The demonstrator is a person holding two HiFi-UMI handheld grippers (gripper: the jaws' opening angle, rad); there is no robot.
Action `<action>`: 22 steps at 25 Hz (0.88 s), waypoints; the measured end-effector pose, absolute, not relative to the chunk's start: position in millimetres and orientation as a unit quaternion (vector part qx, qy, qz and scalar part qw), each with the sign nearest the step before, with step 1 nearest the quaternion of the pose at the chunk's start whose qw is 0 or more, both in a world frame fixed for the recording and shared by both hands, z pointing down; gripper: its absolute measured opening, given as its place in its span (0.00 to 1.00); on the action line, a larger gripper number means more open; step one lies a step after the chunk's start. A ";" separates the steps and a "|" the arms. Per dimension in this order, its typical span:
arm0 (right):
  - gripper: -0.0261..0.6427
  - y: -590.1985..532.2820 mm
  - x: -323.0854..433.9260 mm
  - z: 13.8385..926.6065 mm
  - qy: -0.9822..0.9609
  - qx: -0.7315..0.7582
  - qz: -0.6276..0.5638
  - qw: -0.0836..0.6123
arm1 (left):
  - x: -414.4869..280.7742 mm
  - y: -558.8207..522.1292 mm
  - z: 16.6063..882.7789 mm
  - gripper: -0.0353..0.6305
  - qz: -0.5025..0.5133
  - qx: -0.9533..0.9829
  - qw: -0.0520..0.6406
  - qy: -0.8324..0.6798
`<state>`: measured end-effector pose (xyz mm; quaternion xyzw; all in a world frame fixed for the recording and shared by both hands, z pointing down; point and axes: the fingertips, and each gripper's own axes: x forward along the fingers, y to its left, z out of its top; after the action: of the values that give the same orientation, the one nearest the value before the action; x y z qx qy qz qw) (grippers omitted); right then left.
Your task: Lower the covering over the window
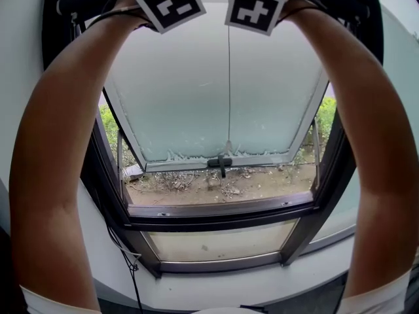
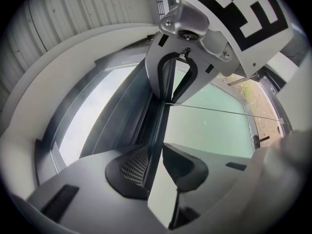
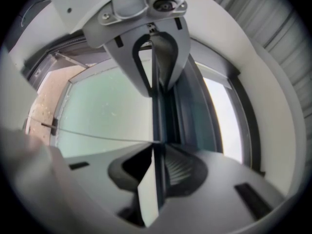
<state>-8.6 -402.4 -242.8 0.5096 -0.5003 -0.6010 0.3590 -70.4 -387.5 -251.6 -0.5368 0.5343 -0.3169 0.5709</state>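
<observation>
One large window [image 1: 216, 208] fills the view, its frosted pane [image 1: 196, 97] tilted outward. At the window's top, the covering [image 2: 157, 126] shows only its thin lower edge. The left gripper [image 2: 156, 165] and right gripper [image 3: 157, 167], side by side, each clamp it in narrow jaws.
</observation>
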 end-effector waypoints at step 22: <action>0.14 -405.2 -7.9 -175.7 -0.527 0.475 -0.581 0.399 | -72.4 -391.2 -184.6 0.12 -0.345 -0.567 0.530 0.528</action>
<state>-7.9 -405.2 -175.7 0.4755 -0.5266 -0.5812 0.3985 -72.4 -391.2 -184.6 -0.5667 0.5284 -0.3453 0.5295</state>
